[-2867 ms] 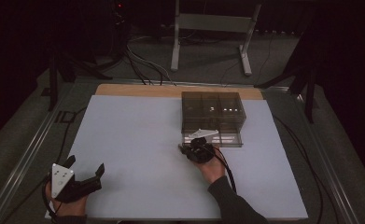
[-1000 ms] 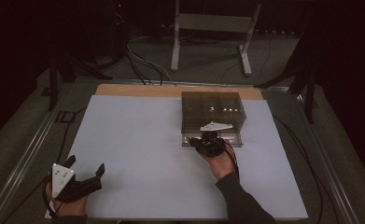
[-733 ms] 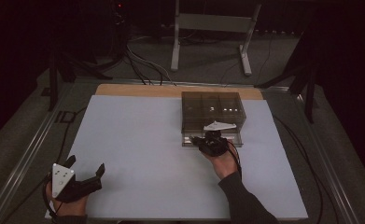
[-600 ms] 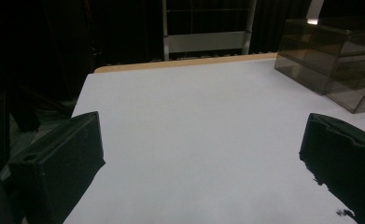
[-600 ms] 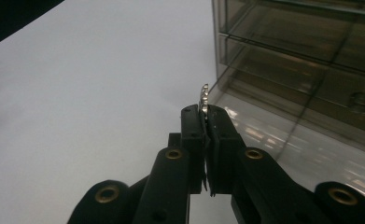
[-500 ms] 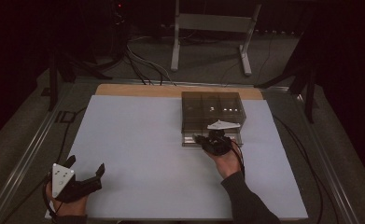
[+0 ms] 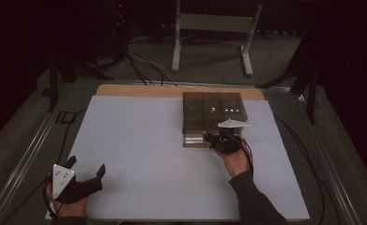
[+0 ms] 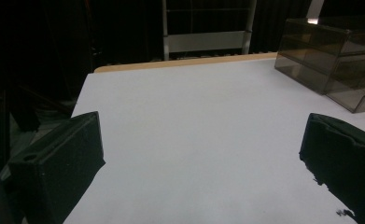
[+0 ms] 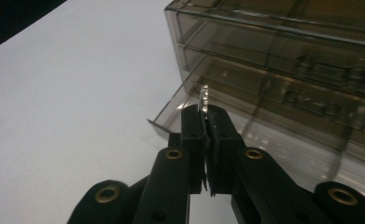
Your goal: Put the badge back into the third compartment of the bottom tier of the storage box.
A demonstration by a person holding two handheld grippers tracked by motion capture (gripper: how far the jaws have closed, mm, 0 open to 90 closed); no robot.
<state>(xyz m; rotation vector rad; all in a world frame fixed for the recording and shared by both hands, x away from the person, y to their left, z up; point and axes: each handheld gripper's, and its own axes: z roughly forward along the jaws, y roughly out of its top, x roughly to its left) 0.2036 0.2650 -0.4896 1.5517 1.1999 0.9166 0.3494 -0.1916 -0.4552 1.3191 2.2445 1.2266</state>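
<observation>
A smoky see-through drawer unit [image 7: 213, 110] stands at the table's far right of centre, its bottom drawer [image 7: 194, 139] pulled out toward me. My right gripper [image 7: 209, 138] hovers at the front of that drawer, its tips pointing left. In the right gripper view the jaws [image 9: 207, 114] are shut on a small shiny piece [image 9: 204, 99] that sticks up from the tips, just over the open drawer [image 9: 273, 140]. My left gripper [image 7: 86, 165] rests at the near left of the white table top, open with nothing between its jaws [image 8: 203, 140].
The white sheet [image 7: 139, 154] covers the table, with a wooden strip [image 7: 139, 90] along its far edge. Cables [image 7: 294, 140] trail over the right side. A metal stand [image 7: 211, 28] rises behind the table. The drawer unit [image 8: 329, 56] lies far right of the left gripper.
My right hand has slid rightward along the drawer's front with its jaws still shut on the small piece. The left hand has stayed where it was.
</observation>
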